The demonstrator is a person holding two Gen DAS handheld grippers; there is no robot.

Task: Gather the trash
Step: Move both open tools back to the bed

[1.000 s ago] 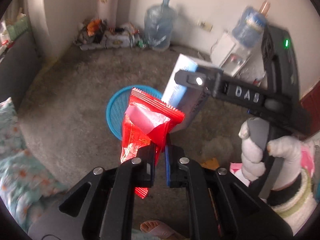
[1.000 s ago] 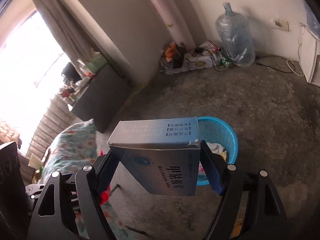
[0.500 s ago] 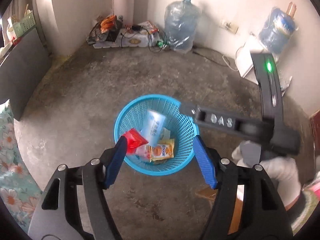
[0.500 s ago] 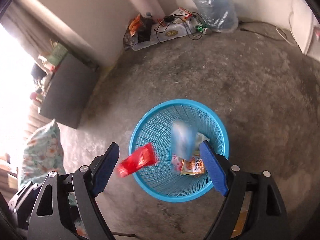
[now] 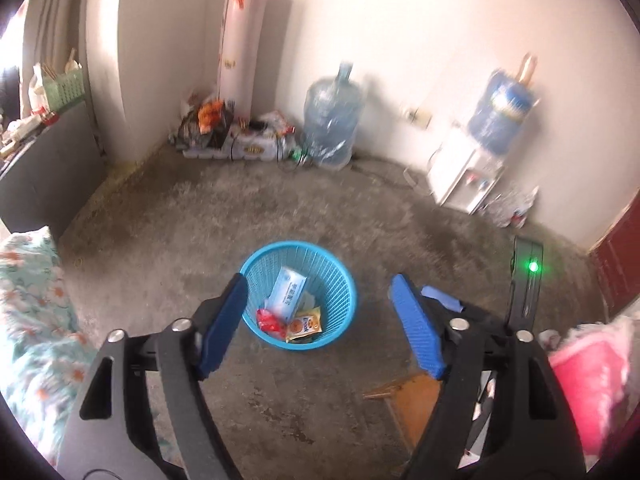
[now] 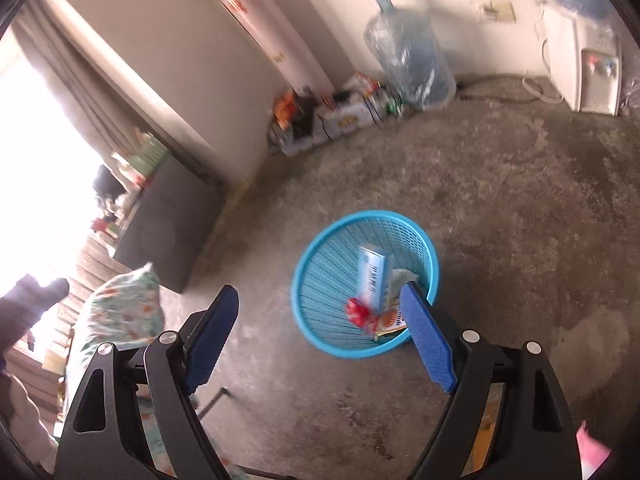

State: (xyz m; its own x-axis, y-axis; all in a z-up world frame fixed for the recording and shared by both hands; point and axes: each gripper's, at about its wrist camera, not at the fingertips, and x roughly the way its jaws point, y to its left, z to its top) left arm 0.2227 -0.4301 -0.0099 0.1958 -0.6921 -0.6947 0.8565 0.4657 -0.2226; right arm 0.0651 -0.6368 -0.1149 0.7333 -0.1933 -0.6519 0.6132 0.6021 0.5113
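Observation:
A blue mesh trash basket (image 5: 344, 280) stands on the concrete floor; it also shows in the right wrist view (image 6: 320, 256). Inside lie a pale blue carton (image 5: 287, 291), a red snack wrapper (image 5: 269, 319) and an orange packet (image 5: 306, 323). The carton (image 6: 372, 276) and red wrapper (image 6: 357, 310) also show in the right wrist view. My left gripper (image 5: 320, 322) is open and empty, held above and in front of the basket. My right gripper (image 6: 320, 336) is open and empty, above the basket's near left side. Part of it (image 5: 440, 298) shows beside the left one.
A large water bottle (image 5: 331, 128), a white water dispenser (image 5: 466, 176) and a pile of clutter (image 5: 236, 136) stand along the far wall. A floral cushion (image 5: 28, 304) lies left. A wooden piece (image 5: 412, 400) lies on the floor at right, near pink cloth (image 5: 588, 384).
Both grippers opened and let go: the red wrapper and the blue carton fell into the basket. Both grippers have since risen and pulled back from it.

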